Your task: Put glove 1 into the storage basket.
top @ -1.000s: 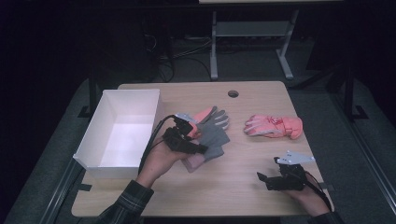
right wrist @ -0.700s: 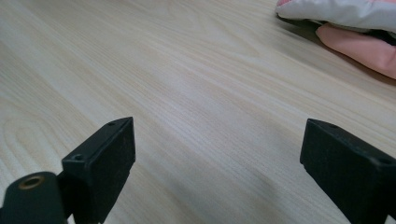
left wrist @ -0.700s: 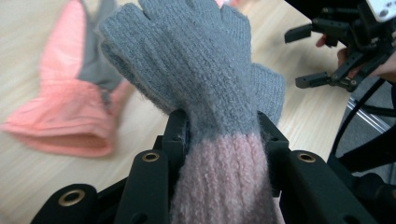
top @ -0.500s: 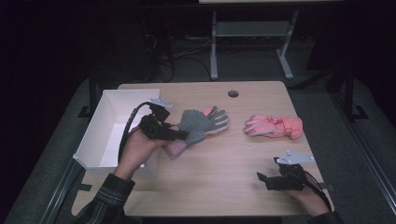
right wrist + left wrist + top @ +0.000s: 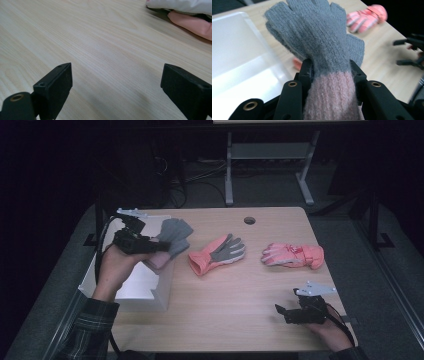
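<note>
Three gloves are in play on the table [image 5: 260, 285]. At the left of the high view, the left gripper [image 5: 150, 245] is clamped on the grey knit glove [image 5: 175, 234], its jaws pinching the glove where grey meets the pink cuff, as confirmed in the left gripper view [image 5: 322, 47]. Over the last second this glove has been lifted from the table centre and carried leftward; it is now held above the near right corner of the white bin [image 5: 142, 287]. Deposit into the bin is judged to be the step in hand, with release not yet made.

At centre, a coral glove with grey palm [image 5: 217, 254] has been uncovered by that lift and lies flat on the wood. Right of it, a pink padded glove [image 5: 292, 255] lies well apart from the bin.

At the lower right, the right gripper [image 5: 282, 312] has remained in place, jaws spread wide with nothing between them.

The bin's interior is partly hidden behind the left hand [image 5: 112, 267]. The pink cuff is cut off at the bottom edge of the left gripper view.
</note>
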